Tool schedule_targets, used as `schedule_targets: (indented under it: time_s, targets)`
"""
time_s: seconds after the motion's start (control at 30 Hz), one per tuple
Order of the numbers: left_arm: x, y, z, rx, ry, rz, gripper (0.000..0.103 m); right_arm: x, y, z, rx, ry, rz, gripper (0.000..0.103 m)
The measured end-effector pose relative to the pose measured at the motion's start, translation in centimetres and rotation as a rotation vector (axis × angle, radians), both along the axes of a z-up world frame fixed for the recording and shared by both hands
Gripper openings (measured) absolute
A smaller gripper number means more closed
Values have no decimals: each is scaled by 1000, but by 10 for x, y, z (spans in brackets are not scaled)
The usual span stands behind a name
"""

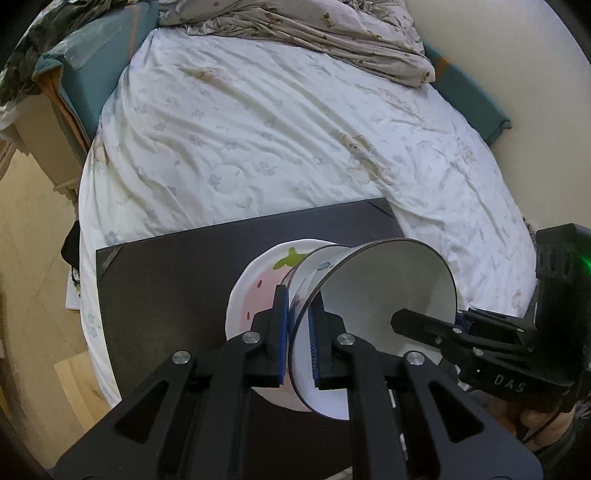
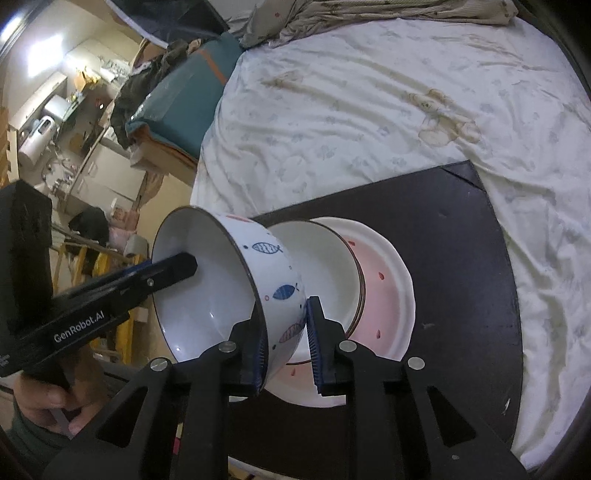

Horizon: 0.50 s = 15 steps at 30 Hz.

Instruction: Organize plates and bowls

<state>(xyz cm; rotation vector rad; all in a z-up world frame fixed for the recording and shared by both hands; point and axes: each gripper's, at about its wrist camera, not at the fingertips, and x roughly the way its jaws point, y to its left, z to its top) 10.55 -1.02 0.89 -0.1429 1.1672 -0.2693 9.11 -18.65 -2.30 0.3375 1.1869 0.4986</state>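
Observation:
A white bowl with blue fish drawings [image 1: 388, 288] [image 2: 258, 266] hangs tilted on its side above a pink strawberry plate [image 1: 258, 288] [image 2: 384, 291]. My left gripper [image 1: 298, 301] [image 2: 168, 264] is shut on one side of its dark rim, one finger inside the bowl. My right gripper [image 2: 286, 314] [image 1: 428, 318] is shut on the opposite wall. A shallow white dish with a brown rim [image 2: 325, 266] rests on the pink plate, partly hidden by the fish bowl. The plate lies on a black board [image 1: 166, 277] [image 2: 461, 258].
The black board lies on a bed with a white printed sheet [image 1: 258, 129] [image 2: 369, 110]. A crumpled quilt [image 1: 314, 29] is at the far end. A teal mattress edge [image 1: 96, 74] and cluttered floor [image 2: 74, 147] lie to the left. A hand [image 2: 40, 402] holds the left gripper.

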Motion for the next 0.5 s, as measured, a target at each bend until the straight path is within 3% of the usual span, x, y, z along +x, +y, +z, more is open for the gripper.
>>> schedule_targets:
  time_s: [0.3,0.5]
  targets:
    - [13,-11,-13,-5,16,-13,8,10,-16,-13,29,36,-64,22]
    - [15,-14,-22,14,46,-7,8,16,-23,-30,81,114,-91,22]
